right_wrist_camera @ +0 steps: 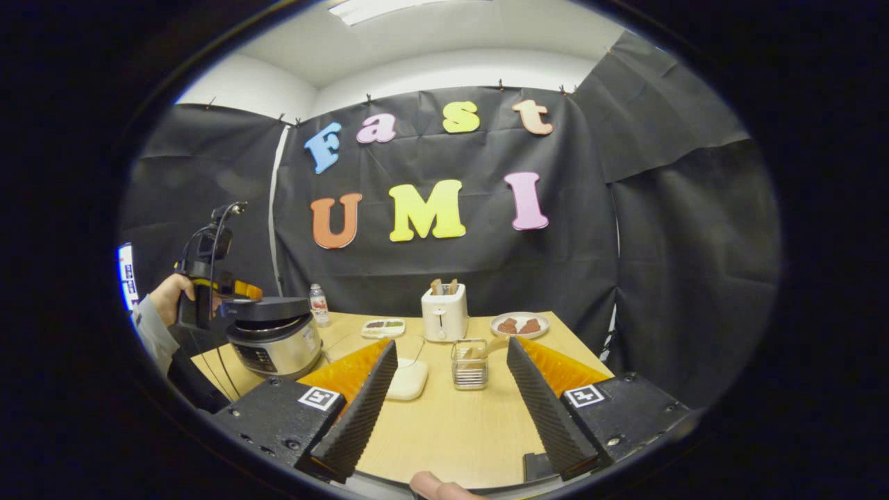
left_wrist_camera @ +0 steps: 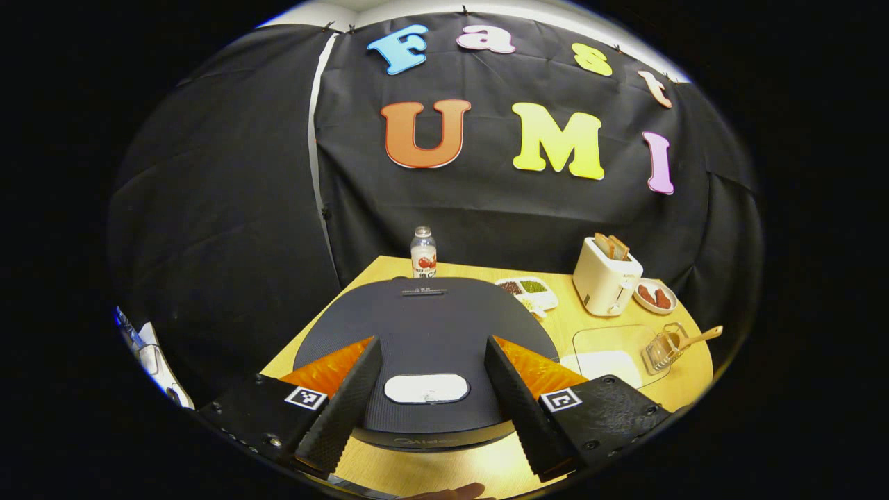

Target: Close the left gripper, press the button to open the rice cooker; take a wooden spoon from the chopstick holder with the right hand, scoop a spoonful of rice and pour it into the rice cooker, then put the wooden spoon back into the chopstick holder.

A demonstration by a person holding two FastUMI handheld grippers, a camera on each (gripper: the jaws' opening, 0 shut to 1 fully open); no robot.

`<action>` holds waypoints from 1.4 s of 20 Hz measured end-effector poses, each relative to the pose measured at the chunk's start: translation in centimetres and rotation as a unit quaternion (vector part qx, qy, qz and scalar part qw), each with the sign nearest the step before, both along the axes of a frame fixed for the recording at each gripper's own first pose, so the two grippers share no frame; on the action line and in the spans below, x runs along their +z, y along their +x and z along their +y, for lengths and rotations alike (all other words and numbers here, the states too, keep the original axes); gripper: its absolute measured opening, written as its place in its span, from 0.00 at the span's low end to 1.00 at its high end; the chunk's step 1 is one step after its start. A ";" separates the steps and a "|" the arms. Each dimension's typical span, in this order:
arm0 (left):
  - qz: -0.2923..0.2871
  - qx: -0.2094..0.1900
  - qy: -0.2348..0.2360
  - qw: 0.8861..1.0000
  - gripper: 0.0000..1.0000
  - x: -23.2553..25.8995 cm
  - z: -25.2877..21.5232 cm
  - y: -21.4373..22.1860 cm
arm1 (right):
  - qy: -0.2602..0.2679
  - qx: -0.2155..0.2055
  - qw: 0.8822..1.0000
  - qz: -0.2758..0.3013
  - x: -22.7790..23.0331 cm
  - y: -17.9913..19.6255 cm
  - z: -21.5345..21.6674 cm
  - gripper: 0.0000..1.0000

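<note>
Left gripper (left_wrist_camera: 430,396): fingers apart, above the rice cooker (left_wrist_camera: 424,347) lid, its button (left_wrist_camera: 426,388) between them.
Right gripper (right_wrist_camera: 451,410): apart, empty — wooden spoon (right_wrist_camera: 489,347) in the chopstick holder (right_wrist_camera: 469,364) ahead.
Risk: if I press with the fingers apart, they straddle the button — lid stays shut.

The left gripper view is looking down from just above the rice cooker (left_wrist_camera: 424,347), its closed lid lying close under the lens, and is facing the booth's back wall. The right gripper view is sitting lower and farther back, near the front edge of the surface (right_wrist_camera: 451,423), facing the same wall. Both views are taking in the rice cooker, the bottle (left_wrist_camera: 423,253), the toaster (left_wrist_camera: 605,278) and the chopstick holder (right_wrist_camera: 469,362). The right gripper view is also catching the left gripper (right_wrist_camera: 233,292) over the cooker.
</note>
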State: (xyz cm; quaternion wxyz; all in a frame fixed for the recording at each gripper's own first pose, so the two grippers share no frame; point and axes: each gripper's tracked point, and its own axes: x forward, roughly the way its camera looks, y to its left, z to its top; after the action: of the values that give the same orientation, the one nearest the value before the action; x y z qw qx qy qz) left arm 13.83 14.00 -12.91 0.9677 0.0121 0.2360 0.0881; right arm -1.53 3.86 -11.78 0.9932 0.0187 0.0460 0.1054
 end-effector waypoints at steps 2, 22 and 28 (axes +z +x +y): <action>0.007 0.002 -0.004 1.000 0.96 -0.5 0.0 -0.5 | -0.003 0.004 1.000 0.000 0.0 -0.2 0.5 1.00; -0.059 0.003 0.010 0.998 0.98 -1.6 -1.0 -5.6 | -0.025 0.029 0.999 0.014 -1.7 0.2 4.4 1.00; -0.129 -0.001 0.017 0.991 0.98 -1.8 -0.7 -4.9 | -0.024 0.036 0.999 0.017 -2.3 0.8 5.7 1.00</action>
State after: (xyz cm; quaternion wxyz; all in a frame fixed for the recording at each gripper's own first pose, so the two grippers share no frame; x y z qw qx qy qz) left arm 8.90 13.27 -14.73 0.9898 0.0177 0.1076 0.0921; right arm -0.70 9.58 -14.08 0.9879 -0.0051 0.0664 0.1398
